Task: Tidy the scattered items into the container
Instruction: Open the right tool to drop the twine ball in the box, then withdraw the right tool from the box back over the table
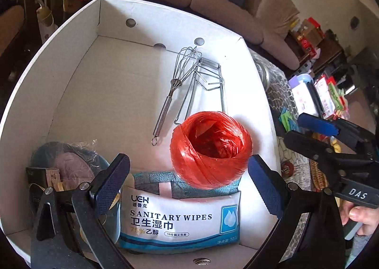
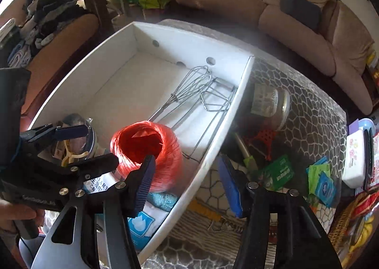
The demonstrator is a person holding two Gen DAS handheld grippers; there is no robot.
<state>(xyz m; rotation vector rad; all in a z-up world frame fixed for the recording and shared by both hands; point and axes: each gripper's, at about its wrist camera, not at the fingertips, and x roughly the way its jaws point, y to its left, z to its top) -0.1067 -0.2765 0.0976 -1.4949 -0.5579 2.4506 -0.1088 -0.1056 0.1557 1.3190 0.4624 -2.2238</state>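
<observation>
A white cardboard box (image 1: 71,60) (image 2: 234,108) holds a red ball of twine (image 1: 210,148) (image 2: 146,148), a sanitary wipes pack (image 1: 180,219), a wire whisk (image 1: 175,86) (image 2: 187,89), a wire rack (image 1: 208,79) and a wrapped round item (image 1: 68,165). My left gripper (image 1: 187,186) is open over the wipes, the twine just beyond its fingers, untouched. My right gripper (image 2: 187,181) is open above the box's right wall. On the patterned cloth outside lie a glass jar (image 2: 270,105), a red mesh piece (image 2: 263,138), a green packet (image 2: 277,174) and blue sachets (image 2: 324,183).
A brown sofa (image 2: 296,23) stands behind the table. A white case (image 2: 355,160) and a wicker basket (image 2: 343,228) sit at the table's right. Clutter and a chair with clothes (image 2: 47,23) are at the left.
</observation>
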